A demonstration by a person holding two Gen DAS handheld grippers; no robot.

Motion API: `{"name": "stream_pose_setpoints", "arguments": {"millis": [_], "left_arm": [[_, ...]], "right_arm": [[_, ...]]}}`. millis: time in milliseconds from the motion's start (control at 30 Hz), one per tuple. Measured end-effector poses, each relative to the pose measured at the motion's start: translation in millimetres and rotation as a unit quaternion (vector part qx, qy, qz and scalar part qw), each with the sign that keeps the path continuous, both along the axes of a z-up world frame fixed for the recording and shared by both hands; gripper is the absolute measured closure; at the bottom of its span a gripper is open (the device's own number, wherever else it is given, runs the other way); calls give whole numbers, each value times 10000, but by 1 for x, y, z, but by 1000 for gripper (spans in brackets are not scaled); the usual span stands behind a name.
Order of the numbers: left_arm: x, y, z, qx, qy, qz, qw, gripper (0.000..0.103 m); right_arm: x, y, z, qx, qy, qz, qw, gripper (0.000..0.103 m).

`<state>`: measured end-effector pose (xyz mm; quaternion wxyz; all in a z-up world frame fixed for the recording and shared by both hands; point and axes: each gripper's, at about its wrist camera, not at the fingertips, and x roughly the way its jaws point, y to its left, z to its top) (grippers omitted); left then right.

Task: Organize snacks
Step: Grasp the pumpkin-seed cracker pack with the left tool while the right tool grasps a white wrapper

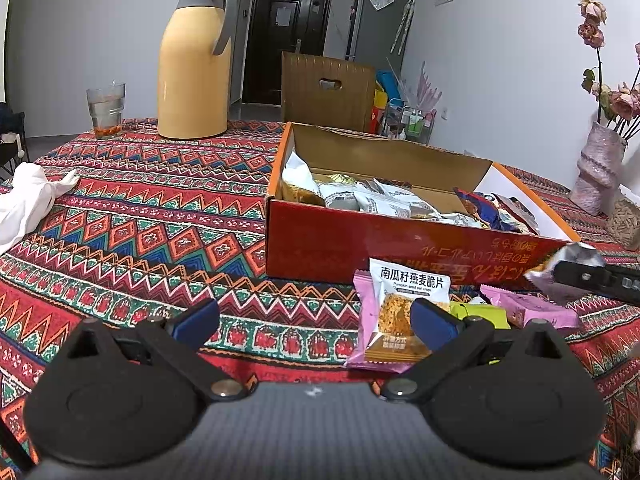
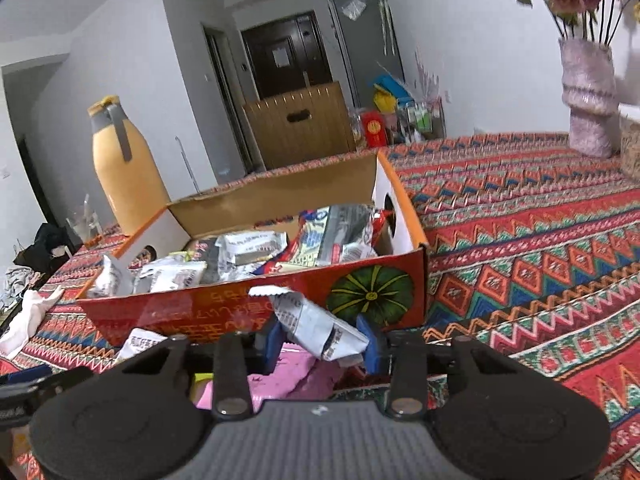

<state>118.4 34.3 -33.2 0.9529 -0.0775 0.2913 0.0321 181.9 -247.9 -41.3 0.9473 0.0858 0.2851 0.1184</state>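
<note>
A red cardboard box [image 1: 320,240] sits open on the patterned tablecloth, holding several snack packets [image 1: 380,200]. It also shows in the right wrist view [image 2: 168,312]. My left gripper [image 1: 316,320] is open and empty, low over the cloth in front of the box. A white oat-crisp packet [image 1: 404,308] lies on a pink packet [image 1: 366,320] by its right finger. My right gripper [image 2: 324,340] is shut on a white snack packet [image 2: 316,324], held just before the box's front wall. It shows in the left wrist view [image 1: 576,268] at the right. Pink packets [image 2: 280,380] lie below it.
A yellow thermos jug [image 1: 196,64] and a glass of water [image 1: 106,110] stand at the back left. A white cloth [image 1: 28,200] lies at the left. A pink vase with flowers [image 1: 596,172] stands at the right. More packets [image 1: 532,308] lie right of the left gripper.
</note>
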Motion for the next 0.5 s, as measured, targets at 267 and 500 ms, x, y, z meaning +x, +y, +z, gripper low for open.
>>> {"name": "stream_pose_setpoints", "arguments": {"millis": [267,500], "left_arm": [[1,-1,-1,38,44,57,10000,0],[1,-12,5,211,166,-123,9996,0]], "right_arm": [[-34,-11,5,3,-490,-48,9988,65],[-42,-20,-2,194,-628,-152,9977,65]]}}
